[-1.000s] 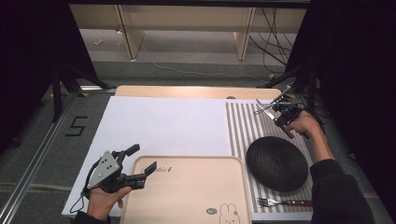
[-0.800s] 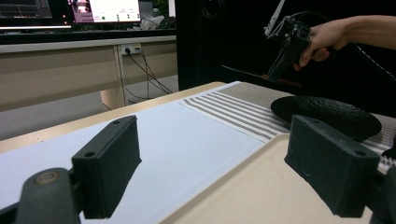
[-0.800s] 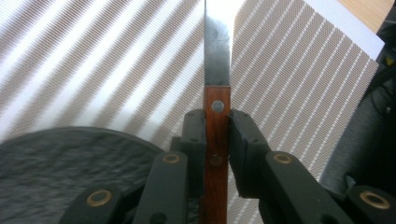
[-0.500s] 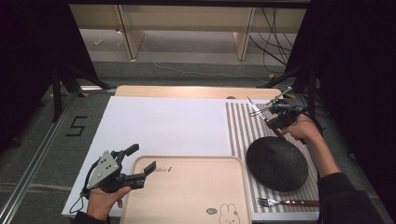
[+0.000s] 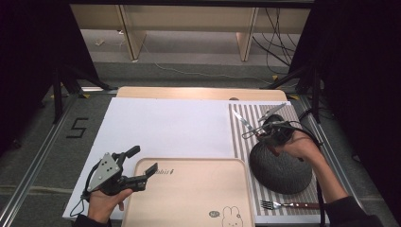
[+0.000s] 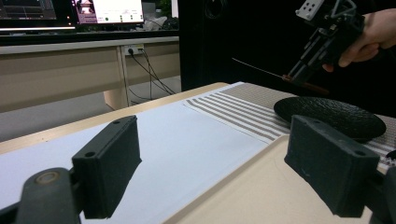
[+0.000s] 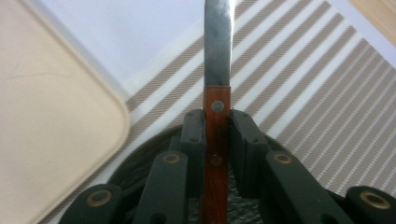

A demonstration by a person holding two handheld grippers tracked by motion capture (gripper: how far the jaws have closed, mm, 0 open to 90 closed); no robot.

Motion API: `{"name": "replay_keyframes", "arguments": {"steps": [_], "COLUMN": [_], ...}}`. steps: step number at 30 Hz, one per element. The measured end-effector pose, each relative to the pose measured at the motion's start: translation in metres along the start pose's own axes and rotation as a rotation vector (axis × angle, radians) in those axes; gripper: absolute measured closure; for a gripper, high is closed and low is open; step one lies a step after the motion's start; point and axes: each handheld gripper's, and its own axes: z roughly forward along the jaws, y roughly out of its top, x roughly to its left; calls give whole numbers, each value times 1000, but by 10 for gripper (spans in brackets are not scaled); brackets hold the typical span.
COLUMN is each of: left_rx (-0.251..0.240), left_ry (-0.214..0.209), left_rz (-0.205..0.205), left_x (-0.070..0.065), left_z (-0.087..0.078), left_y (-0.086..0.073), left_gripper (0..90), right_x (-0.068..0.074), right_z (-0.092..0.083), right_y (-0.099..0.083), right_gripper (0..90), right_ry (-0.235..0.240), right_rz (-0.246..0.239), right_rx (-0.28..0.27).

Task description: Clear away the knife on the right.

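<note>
Right gripper (image 7: 217, 140), clamped on wooden-handled steel knife (image 7: 217, 70), has swung from far mat edge to above round black textured plate (image 5: 280, 169); probably heading traywards.

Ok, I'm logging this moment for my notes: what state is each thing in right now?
Knife: held off the table by its wooden handle, above the plate.
Right gripper: jaws shut on the knife handle.
Left gripper: jaws open, holding nothing, over the tray's corner.
Plate: dark, lying on the striped mat.
Fork: lying flat on the mat.
Tray: flat on the table, nothing on it.
</note>
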Motion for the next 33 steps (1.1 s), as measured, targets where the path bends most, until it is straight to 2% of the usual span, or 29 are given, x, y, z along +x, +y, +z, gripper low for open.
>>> {"name": "replay_keyframes", "arguments": {"steps": [11,17,19,33], "left_rx": [-6,-11,-12,-21], "left_ry": [2,2,1,0], "left_rz": [0,1,2,15], "left_x": [0,0,0,-2], "left_z": [-1,-1,-1,-3], "left_y": [1,1,1,3], "left_gripper": [168,168,168,167], "right_x": [48,74,83,119], "right_z": [0,-5,-4,-4], "right_y": [-4,-6,-8,-16], "right_gripper": [775,776,776,776], "right_ry": [53,108,112,152], "right_rz": [-83,-118,-142,-170], "right_rx": [-20,-61,-66,-57]}}
